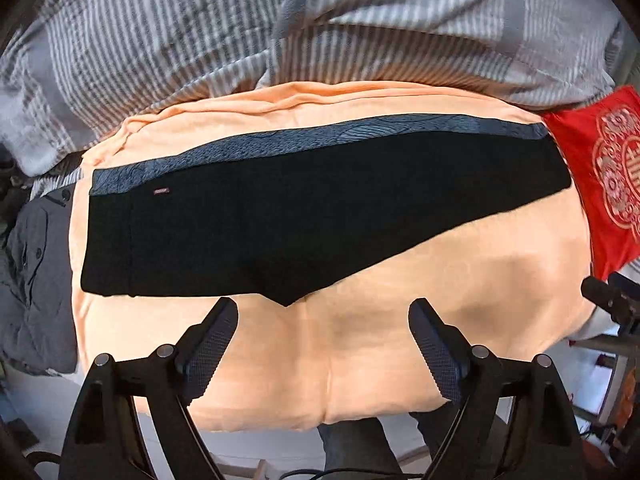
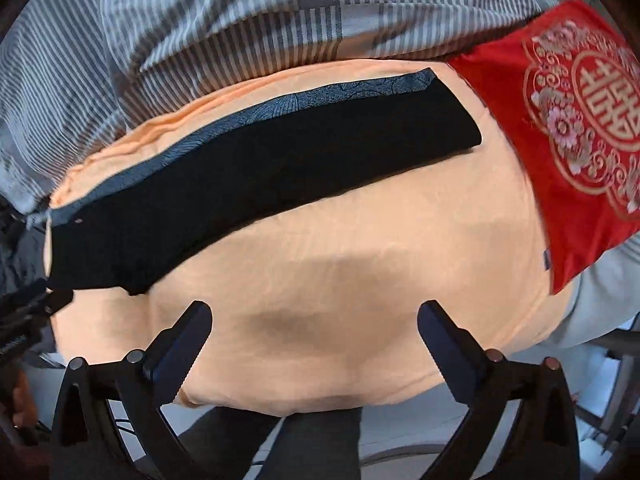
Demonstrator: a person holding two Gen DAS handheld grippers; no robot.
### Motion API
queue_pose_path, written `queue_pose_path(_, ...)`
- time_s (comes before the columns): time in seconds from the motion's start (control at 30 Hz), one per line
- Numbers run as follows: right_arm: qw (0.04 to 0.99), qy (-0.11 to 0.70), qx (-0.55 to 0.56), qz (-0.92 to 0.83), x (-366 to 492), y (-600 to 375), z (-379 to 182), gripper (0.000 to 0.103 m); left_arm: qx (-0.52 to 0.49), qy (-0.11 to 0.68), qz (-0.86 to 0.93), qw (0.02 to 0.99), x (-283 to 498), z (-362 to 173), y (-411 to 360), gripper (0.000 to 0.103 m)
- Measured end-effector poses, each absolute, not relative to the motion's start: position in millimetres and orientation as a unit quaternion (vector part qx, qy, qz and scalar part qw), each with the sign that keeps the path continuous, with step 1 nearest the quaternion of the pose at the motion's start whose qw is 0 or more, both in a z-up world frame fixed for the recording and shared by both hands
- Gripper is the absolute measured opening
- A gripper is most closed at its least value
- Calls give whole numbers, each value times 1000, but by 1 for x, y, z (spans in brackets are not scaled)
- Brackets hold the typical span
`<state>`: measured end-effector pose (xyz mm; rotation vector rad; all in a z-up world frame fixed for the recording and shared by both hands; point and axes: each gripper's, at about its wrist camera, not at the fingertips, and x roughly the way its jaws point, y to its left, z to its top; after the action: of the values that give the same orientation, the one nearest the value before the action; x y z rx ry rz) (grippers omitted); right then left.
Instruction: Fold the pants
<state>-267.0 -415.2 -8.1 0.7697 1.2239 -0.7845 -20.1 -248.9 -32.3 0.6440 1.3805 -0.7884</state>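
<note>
The long cloth pants (image 1: 304, 216) are showing up solid black, with a blue-grey band of fine swirly line pattern running down one edge. The soft sheet under them (image 2: 360, 248) is looking plain peach-orange. The bedding behind (image 1: 200, 32) is doing grey and white stripes, and the red cushion (image 2: 560, 120) is sporting gold floral ornament.

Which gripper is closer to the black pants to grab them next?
Probably left. The open left gripper hovers by the pants' near edge; the open right gripper faces bare orange cloth.
</note>
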Motion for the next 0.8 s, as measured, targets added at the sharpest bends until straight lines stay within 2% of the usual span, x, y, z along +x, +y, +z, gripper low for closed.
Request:
queue_pose_path(0.1, 676, 558, 342, -340, -257, -412, -11, 103, 275, 625, -337, 648, -15, -37, -246, 88)
queue_pose_path(0.37, 702, 556, 313, -317, -241, -398, 15, 103, 247, 608, -344, 672, -11, -6, -241, 88)
queue_pose_path(0.8, 709, 552, 297, -322, -233, -391, 30, 103, 275, 612, -355, 651, -24, -6, -246, 88)
